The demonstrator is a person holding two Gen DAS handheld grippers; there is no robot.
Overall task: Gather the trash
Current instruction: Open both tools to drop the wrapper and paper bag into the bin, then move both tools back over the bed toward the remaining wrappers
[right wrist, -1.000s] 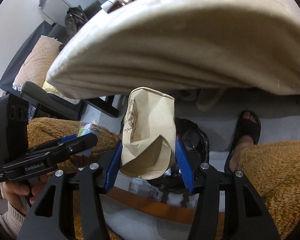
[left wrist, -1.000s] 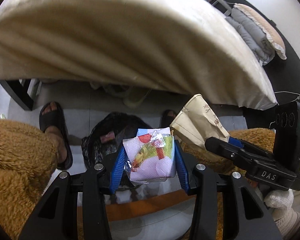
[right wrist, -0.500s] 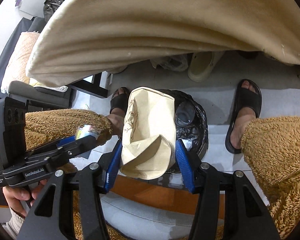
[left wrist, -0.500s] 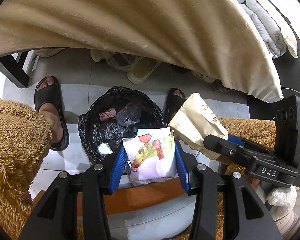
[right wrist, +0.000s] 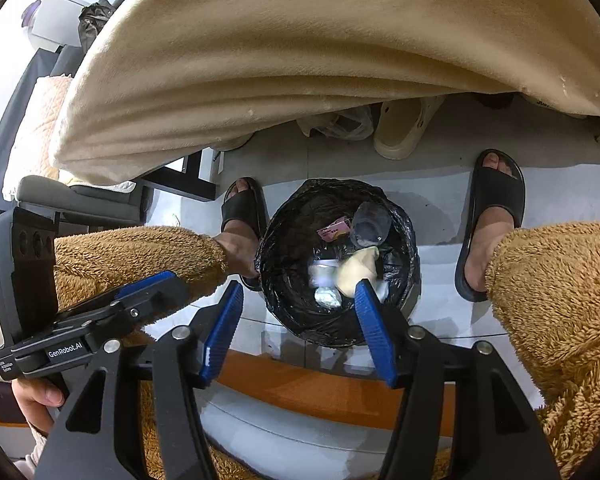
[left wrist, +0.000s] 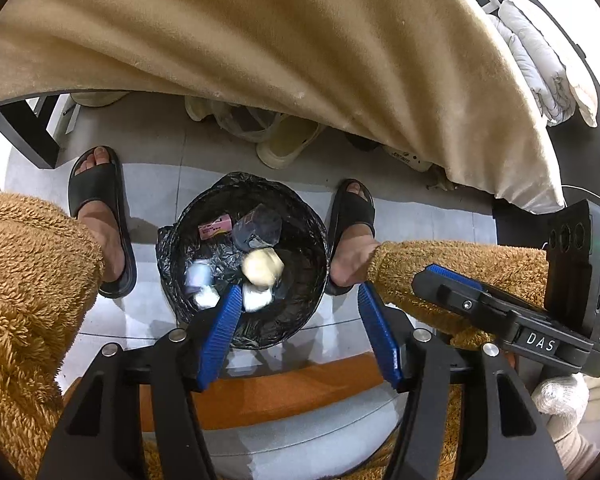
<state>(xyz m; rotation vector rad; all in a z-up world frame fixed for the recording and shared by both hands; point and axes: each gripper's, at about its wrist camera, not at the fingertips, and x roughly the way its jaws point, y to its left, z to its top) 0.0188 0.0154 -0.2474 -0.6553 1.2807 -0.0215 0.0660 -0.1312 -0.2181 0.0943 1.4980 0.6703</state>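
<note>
Your left hand-held gripper (left wrist: 296, 300) and right hand-held gripper (right wrist: 298, 300) both tilt steeply down — jaws just opened, nothing between them.

Black hand-held gripper (left wrist: 296, 300) with blue ribbed pads, fuzzy tan trousers (left wrist: 28, 264), black slides (left wrist: 100, 204).

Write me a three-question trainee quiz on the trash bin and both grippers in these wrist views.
1. True or false: the left gripper holds a wrapper.
2. Where does the paper cup lie: A on the floor, B in the trash bin, C in the right gripper?
3. Fill in: the bin stands between the person's two ____.

Key: 1 false, both grippers' jaws have just opened with nothing between them. 2 B. 3 feet, in black slippers.
</note>
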